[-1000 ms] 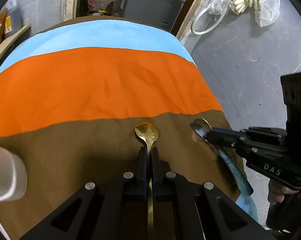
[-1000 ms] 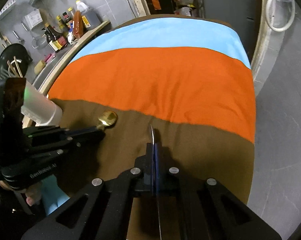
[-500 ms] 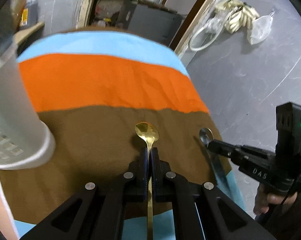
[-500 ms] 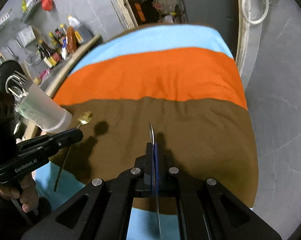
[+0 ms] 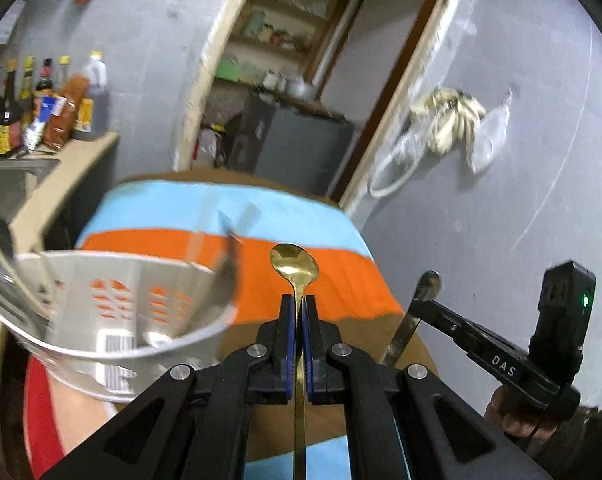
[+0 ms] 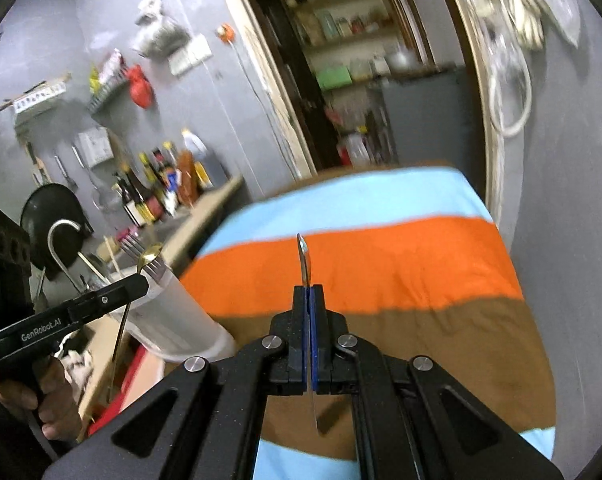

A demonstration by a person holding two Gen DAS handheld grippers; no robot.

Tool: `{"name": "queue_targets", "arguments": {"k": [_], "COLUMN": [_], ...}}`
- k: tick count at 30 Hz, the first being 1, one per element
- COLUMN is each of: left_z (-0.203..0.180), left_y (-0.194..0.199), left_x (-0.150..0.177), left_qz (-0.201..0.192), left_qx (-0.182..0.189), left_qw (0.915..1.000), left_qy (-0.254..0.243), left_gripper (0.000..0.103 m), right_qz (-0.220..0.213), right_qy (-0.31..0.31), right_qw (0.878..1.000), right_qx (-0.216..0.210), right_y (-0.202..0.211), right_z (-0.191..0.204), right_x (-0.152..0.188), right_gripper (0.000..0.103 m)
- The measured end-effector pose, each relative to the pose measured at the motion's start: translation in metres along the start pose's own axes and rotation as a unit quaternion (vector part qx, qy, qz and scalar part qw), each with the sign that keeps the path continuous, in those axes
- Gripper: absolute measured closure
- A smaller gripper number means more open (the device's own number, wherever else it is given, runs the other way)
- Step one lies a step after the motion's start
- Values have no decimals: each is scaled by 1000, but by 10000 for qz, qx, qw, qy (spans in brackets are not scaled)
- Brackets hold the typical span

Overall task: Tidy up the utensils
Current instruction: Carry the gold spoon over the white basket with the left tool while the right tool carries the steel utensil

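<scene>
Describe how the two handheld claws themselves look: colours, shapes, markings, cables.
Both are matte black. The left claw and right claw have slim parallel fingers with blue pads, on angular linkage arms with silver round pivot bolts. Seen from the side, the left claw body reads "GenRobot.AI" in white; the right reads "DAS" and carries a boxy black module with a green light. A dark cable hangs below the left grip. Bare hands hold both.

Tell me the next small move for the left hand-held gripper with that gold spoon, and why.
Probably swing the left hand-held gripper left and tip the gold spoon over the open rim of the white utensil holder. It is shut on the spoon's handle, the spoon is lifted off the striped cloth, and the holder, already holding other utensils, sits just to its left.
</scene>
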State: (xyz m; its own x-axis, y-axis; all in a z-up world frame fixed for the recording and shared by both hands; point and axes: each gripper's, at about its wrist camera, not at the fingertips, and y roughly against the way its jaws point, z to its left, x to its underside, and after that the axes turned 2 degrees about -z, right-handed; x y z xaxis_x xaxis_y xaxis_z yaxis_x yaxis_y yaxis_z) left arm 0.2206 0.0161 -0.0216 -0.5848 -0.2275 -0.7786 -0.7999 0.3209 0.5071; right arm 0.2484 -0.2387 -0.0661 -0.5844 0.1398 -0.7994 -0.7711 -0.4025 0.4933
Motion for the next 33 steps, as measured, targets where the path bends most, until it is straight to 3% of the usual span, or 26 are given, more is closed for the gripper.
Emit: {"name": "queue_targets", "arguments": {"k": [9,19,26,33], "left_z": [61,105,137,152], "left_y": [55,93,90,53], "left_x": [-46,-74,-84,-81], "left_qz": [-798,-1272,-1700,-1693], "left_qx": [97,262,-106,-363], "left_qw": [9944,9861,9783,9783], "left_qy": [691,1041,1179,1140], "left_gripper": [99,99,99,99], "right_qz": [-838,-1148,-1044,-515], "right_qy": [293,633,877,1055], "right_qw": [9952,9854,9817,9875], "right_qx": [-419,-1090,-1331,-1054], "right_y": [28,44,16,-26], "right_z": [72,144,179,190], "right_x": [-46,-81,-83,-66], "right_gripper": [102,102,102,102]}}
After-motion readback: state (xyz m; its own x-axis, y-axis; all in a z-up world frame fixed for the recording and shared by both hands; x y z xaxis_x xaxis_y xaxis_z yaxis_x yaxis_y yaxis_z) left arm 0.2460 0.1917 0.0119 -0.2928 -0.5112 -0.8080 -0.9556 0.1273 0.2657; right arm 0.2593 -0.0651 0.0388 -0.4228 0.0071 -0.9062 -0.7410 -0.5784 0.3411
